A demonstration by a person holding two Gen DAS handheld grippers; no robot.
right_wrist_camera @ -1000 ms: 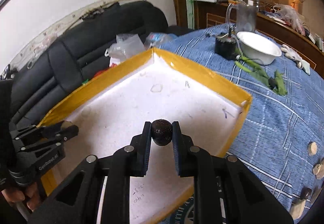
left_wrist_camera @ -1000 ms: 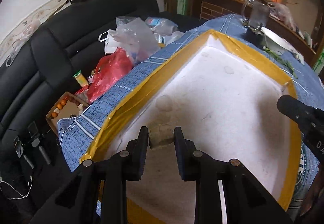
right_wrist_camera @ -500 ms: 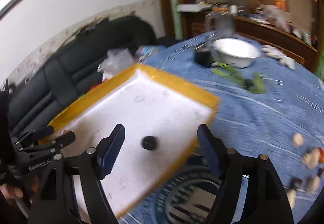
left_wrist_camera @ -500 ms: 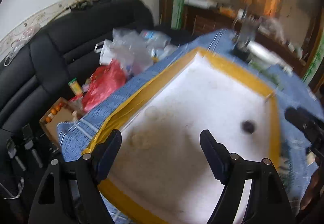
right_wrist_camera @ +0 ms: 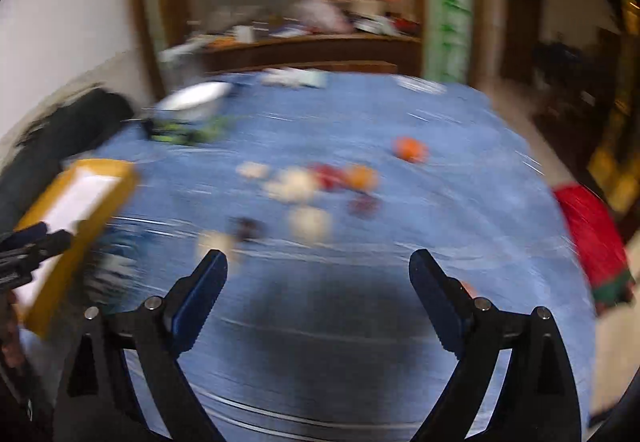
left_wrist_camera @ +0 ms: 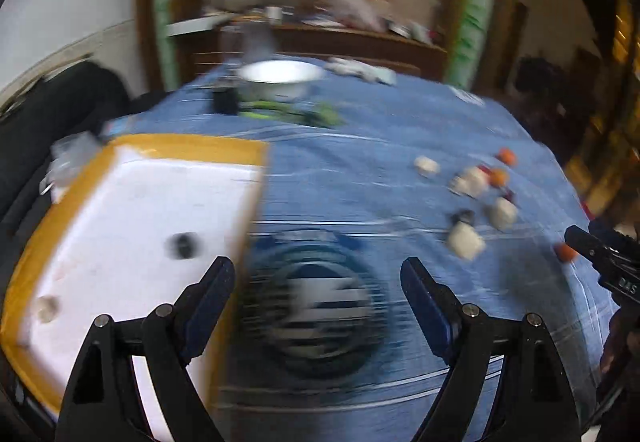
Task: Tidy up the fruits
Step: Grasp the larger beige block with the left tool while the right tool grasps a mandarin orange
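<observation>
Yellow tape edged the white foam tray [left_wrist_camera: 188, 150] at the left of the blue-clothed worktop [left_wrist_camera: 360, 146], and inside it now lay two pieces that a second earlier had been pinched in the grippers: a dark round fruit [left_wrist_camera: 183, 244] near the tray's right wall and a pale, brownish lump [left_wrist_camera: 46, 308] close to its near-left corner. Both had been let go. The left gripper [left_wrist_camera: 317, 284] had its jaws spread wide with nothing between them, and it had swung away from the tray so that it pointed over the cloth's round printed emblem [left_wrist_camera: 320, 302]. The right gripper [right_wrist_camera: 318, 276] was likewise wide apart and empty, turned toward the loose pile.

That pile, the work that remained, sat well apart from the tray on the far right of the cloth: pale chunks [left_wrist_camera: 464, 242], small orange fruits [left_wrist_camera: 506, 156] and a dark piece [left_wrist_camera: 464, 217], all smeared by motion. By my reading one delivery was finished and both grippers were heading back for a new pick.

A white bowl [left_wrist_camera: 280, 80] and some green stalks [left_wrist_camera: 288, 112] stood at the far edge. Only a fragment of white lettering, something like "DAS", showed on the right gripper's body in the left view; the emblem's print was too blurred to read.
</observation>
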